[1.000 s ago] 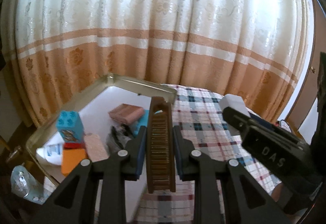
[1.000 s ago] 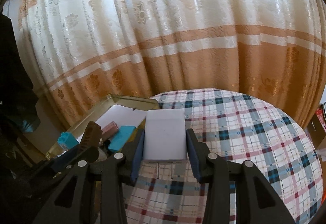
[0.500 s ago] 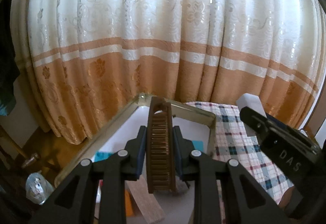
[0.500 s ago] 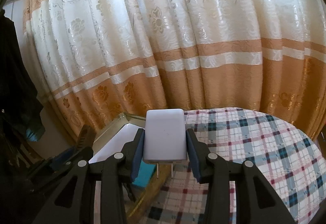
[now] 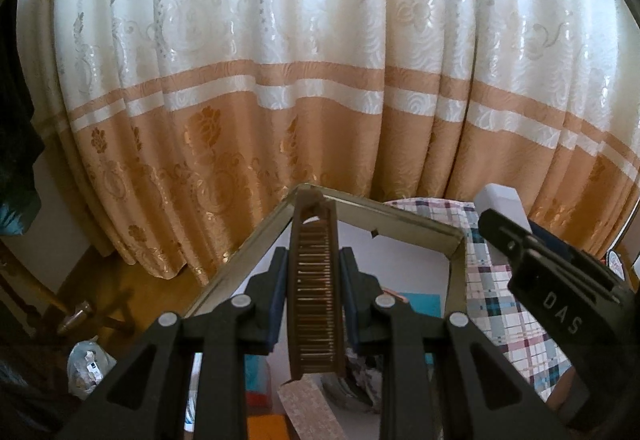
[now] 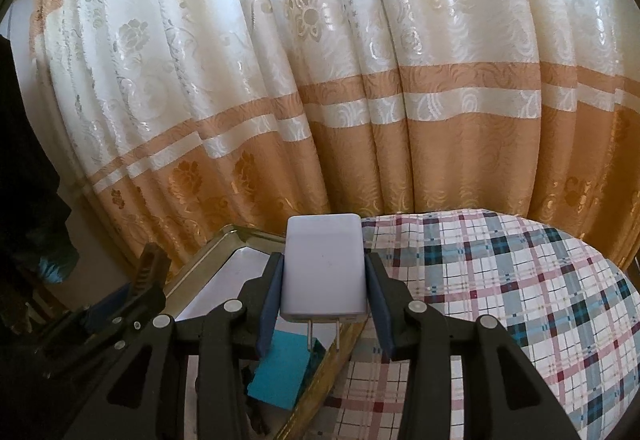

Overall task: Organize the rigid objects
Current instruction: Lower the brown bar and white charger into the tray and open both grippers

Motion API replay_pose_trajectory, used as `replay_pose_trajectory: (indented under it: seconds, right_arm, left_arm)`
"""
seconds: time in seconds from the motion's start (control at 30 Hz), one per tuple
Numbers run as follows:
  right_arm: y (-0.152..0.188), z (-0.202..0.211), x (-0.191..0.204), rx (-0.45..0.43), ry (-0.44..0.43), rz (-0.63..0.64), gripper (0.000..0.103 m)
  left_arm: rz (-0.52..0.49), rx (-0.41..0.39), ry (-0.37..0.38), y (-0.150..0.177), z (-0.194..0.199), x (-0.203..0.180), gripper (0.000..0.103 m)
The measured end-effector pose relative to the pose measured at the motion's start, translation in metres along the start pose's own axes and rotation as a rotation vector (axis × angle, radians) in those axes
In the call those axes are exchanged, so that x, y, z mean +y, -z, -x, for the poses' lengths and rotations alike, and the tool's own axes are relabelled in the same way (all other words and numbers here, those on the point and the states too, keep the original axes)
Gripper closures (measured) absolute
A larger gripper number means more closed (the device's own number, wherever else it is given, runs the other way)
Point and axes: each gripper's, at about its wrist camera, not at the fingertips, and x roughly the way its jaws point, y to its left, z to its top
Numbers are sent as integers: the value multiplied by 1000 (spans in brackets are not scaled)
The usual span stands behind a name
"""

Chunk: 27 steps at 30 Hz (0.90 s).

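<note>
My left gripper (image 5: 314,304) is shut on a brown comb (image 5: 315,280), held upright above the gold-rimmed tray (image 5: 400,217). My right gripper (image 6: 323,296) is shut on a white plug charger (image 6: 323,268) with its prongs pointing back toward me, held above the tray's right rim (image 6: 320,380). The right gripper also shows in the left wrist view (image 5: 540,280), to the right of the tray. In the tray lie a teal block (image 6: 284,372), a tan block (image 5: 312,408) and an orange piece (image 5: 266,428), partly hidden by my fingers.
The tray sits at the left end of a plaid-covered table (image 6: 500,300). A cream and orange curtain (image 5: 320,79) hangs close behind. A wooden floor and a crumpled plastic bottle (image 5: 86,364) lie to the lower left.
Both grippers have moved left and tilted upward. The curtain now fills more of each view and the tray contents have sunk below my fingers. Both grips are unchanged.
</note>
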Motion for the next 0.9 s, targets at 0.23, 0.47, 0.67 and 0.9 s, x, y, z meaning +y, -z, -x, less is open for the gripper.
replay_pose_trajectory:
  seconds: [0.23, 0.47, 0.67, 0.9]
  right_arm:
    - [-2, -12, -1, 19, 10, -8, 60]
    - [-8, -23, 1, 30, 10, 1, 60]
    - [-13, -36, 3, 50, 4, 1, 60]
    - [-12, -59, 3, 114, -13, -14, 60]
  left_arm:
    - [-8, 17, -7, -4, -7, -1, 79]
    - [1, 73, -13, -13, -22, 1, 79]
    - [3, 136, -29, -20, -38, 4, 79]
    - [5, 210, -43, -25, -56, 3, 79]
